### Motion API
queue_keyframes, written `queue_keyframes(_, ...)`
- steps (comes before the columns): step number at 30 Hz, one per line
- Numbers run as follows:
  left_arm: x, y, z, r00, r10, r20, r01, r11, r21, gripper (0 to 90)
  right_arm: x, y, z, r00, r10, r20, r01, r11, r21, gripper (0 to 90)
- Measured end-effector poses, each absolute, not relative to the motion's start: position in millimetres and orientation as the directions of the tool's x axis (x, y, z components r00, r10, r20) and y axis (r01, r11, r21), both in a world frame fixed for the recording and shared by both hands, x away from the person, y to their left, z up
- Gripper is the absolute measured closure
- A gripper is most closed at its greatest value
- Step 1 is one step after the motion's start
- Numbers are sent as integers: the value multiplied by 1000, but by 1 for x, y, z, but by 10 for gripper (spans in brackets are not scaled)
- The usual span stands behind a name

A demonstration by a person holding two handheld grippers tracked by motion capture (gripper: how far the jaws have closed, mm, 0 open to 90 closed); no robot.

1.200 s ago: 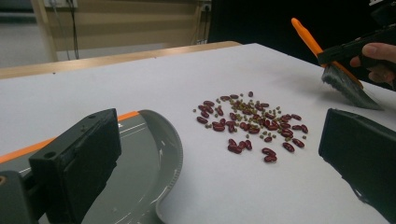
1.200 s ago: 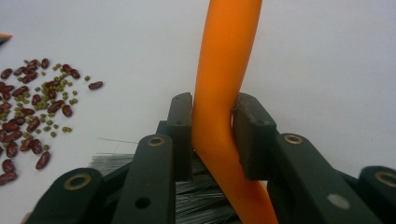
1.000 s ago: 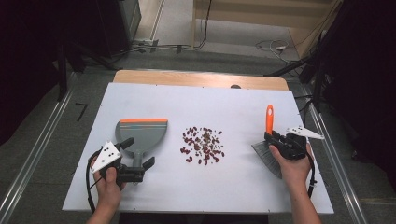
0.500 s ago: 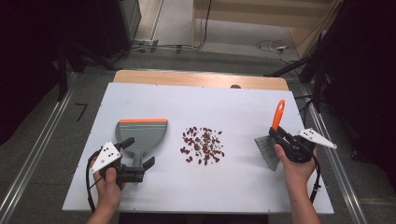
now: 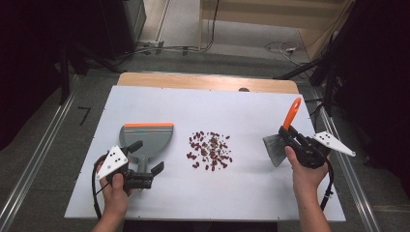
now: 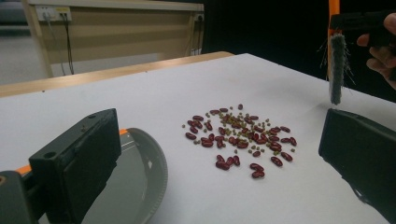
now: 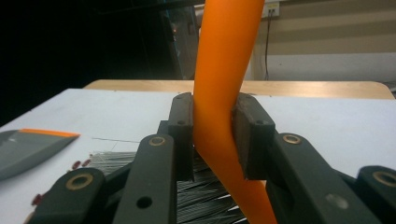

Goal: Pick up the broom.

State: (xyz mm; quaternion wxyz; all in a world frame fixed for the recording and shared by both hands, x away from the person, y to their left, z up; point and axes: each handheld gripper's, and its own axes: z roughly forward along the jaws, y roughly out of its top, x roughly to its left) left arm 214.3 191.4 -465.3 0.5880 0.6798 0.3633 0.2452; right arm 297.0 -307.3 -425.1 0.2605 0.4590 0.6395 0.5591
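Taking the heap of beans in the middle of the white table as the landmark, the left hand-held gripper lies nearest the person, below and left of the heap. Its jaws stand wide apart around the handle of the grey dustpan, and the pads are not pressing on it. The dustpan rests flat on the table just left of the heap, its orange-edged lip on the far side. Nothing lies between the pan and the beans.

To the right of the heap, well apart from it, the right hand-held gripper is clamped tight on the orange handle of a small brush. The handle rises tilted away from the person, and the grey bristles hang on the side toward the beans. Bare table lies between the bristles and the heap.

Beyond the heap the table's far edge shows a strip of bare wood, and farther off cables trail over the grey floor.

The left gripper view shows that the heap mixes dark red kidney beans with small green ones, which the high view blurs into one colour; it also shows the brush hanging with its bristle tips just above the table. The right gripper view shows the pads flat against the orange handle on both sides, and bristles spread below them.
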Motion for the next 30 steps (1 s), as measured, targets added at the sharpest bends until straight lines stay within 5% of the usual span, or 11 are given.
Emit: queue_keyframes(30, 219, 134, -446, 707, 699, -104, 200, -56, 978, 0, 271, -221, -399, -621, 765, 170, 245, -17, 969, 691)
